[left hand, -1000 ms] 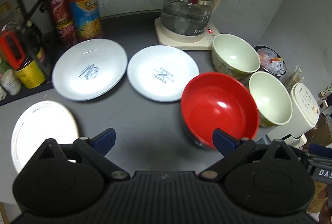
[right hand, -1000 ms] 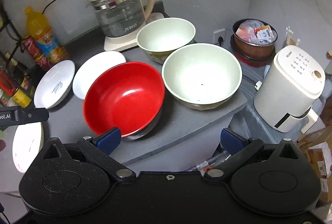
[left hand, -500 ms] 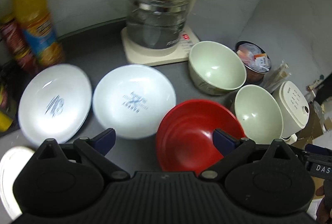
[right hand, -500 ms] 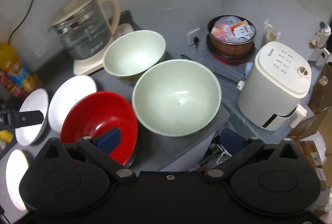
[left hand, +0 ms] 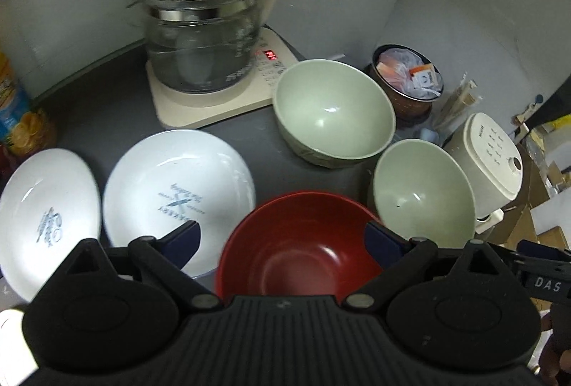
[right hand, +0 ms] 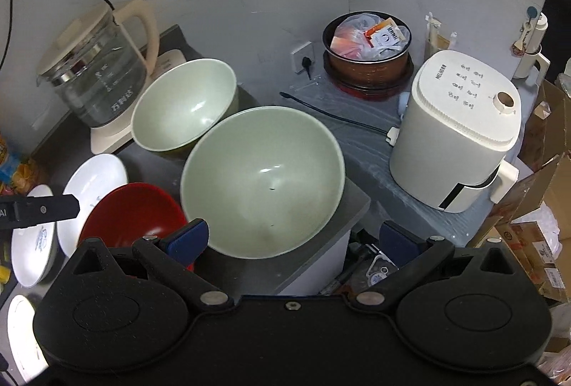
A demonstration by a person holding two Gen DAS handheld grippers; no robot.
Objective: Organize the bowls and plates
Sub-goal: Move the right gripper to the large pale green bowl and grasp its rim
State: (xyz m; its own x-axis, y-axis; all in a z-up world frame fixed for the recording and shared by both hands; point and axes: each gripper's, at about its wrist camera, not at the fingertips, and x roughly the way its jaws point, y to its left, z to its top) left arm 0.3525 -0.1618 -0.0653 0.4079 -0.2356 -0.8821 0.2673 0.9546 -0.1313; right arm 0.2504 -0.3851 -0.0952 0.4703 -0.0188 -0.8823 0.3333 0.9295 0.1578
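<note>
My left gripper (left hand: pixel 282 237) hangs over the red bowl (left hand: pixel 303 254), its two blue-tipped fingers spread wide apart and holding nothing; the red bowl sits at six o'clock in the left wrist view, its rim between the two fingertips as seen from above, though I cannot tell whether either tip touches it. At nine o'clock from the red bowl lies a white plate with blue print (left hand: pixel 178 196), just beside the bowl, and a second white plate (left hand: pixel 46 221) lies further out at the same side, its edge close to the first. At twelve o'clock stands a glass kettle (left hand: pixel 203 39) on its cream base, and at one o'clock from the red bowl a pale green bowl (left hand: pixel 332 114) sits upright on the dark grey surface (left hand: pixel 107 111). My right gripper (right hand: pixel 291 239) is also wide apart and empty, hovering above the near rim of the larger-looking pale green bowl (right hand: pixel 264 179), which stands at the corner of the surface, just beside the red bowl at its eight o'clock. The other green bowl lies at eleven o'clock from it, rims close or touching; I cannot tell which. At three o'clock in the right wrist view a white appliance (right hand: pixel 460 132) stands on a lower ledge, and at one o'clock a brown pot full of packets (right hand: pixel 367 50) sits near the wall.
</note>
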